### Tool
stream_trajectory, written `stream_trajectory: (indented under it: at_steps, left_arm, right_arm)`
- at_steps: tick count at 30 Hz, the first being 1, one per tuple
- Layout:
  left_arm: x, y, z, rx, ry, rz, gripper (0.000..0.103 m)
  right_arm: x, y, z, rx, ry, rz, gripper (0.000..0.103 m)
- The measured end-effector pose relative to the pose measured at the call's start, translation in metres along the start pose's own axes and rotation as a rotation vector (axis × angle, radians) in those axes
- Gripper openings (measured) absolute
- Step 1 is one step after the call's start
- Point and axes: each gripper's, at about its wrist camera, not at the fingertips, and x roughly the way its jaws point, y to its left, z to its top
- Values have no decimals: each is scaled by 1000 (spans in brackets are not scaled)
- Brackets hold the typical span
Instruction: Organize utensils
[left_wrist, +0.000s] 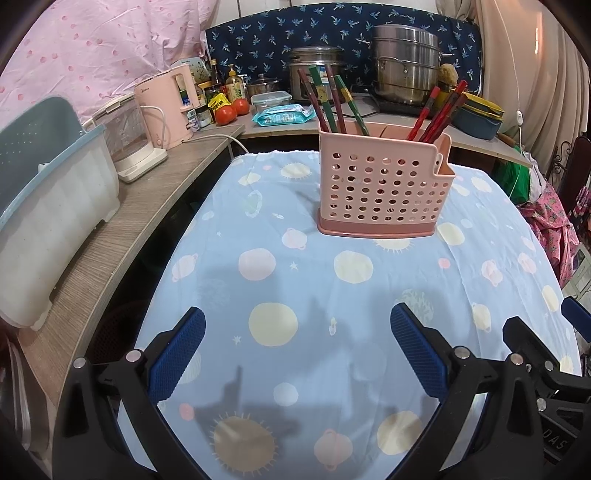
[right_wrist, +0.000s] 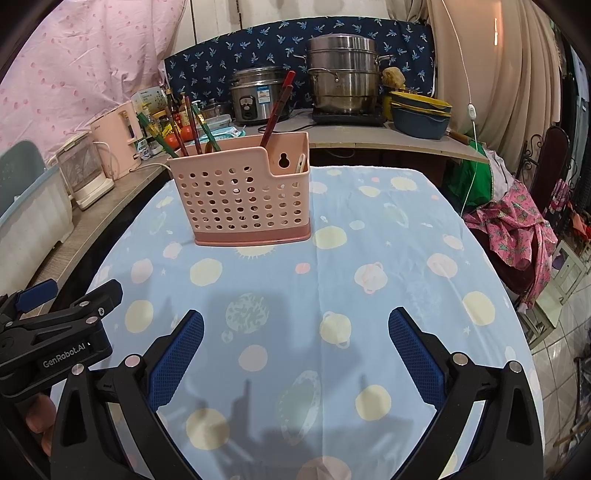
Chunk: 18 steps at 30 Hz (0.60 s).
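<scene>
- The left gripper (left_wrist: 297, 332) is released, its blue pads spread wide with only the tablecloth between them, low over the near edge of the bench (left_wrist: 369, 295).
- The right gripper (right_wrist: 295, 334) is also released and holds nothing, likewise low over the near edge; in the left wrist view part of it shows at 4 o'clock (left_wrist: 535, 354), and in the right wrist view the left gripper's black body shows at 8 o'clock.
- A pink perforated utensil holder (left_wrist: 380, 188) stands upright on the blue planet-print tablecloth (left_wrist: 295, 280), at 12 o'clock from the left gripper and well apart from it.
- In the right wrist view the same holder (right_wrist: 240, 199) stands at 11 o'clock from the right gripper, with a low notch at its right end.
- Green and dark red chopsticks (left_wrist: 332, 103) lean in the holder's left part, tips up, fanning toward 11 o'clock.
- Red chopsticks (left_wrist: 436, 114) lean in the right part, tilting toward 1 o'clock.
- Behind the bench, at 12 o'clock, a counter carries a rice cooker (right_wrist: 255, 96), a stacked steel steamer pot (left_wrist: 406, 62), two tomatoes (left_wrist: 231, 110) and a pack of wet wipes (left_wrist: 282, 114).
- At 10 o'clock on a side shelf stand a pink kettle (left_wrist: 170, 103) and a clear jug (left_wrist: 129, 136); a white and blue dish rack (left_wrist: 48, 206) sits at 9 o'clock.
</scene>
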Motion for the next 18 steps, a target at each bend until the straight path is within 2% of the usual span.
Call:
stream_trajectory:
  at_steps: [18]
  left_arm:
    - [4,-3,-5,-1,-1,5,96]
  right_arm:
    - [2,-1,-4,5,4,-1,96]
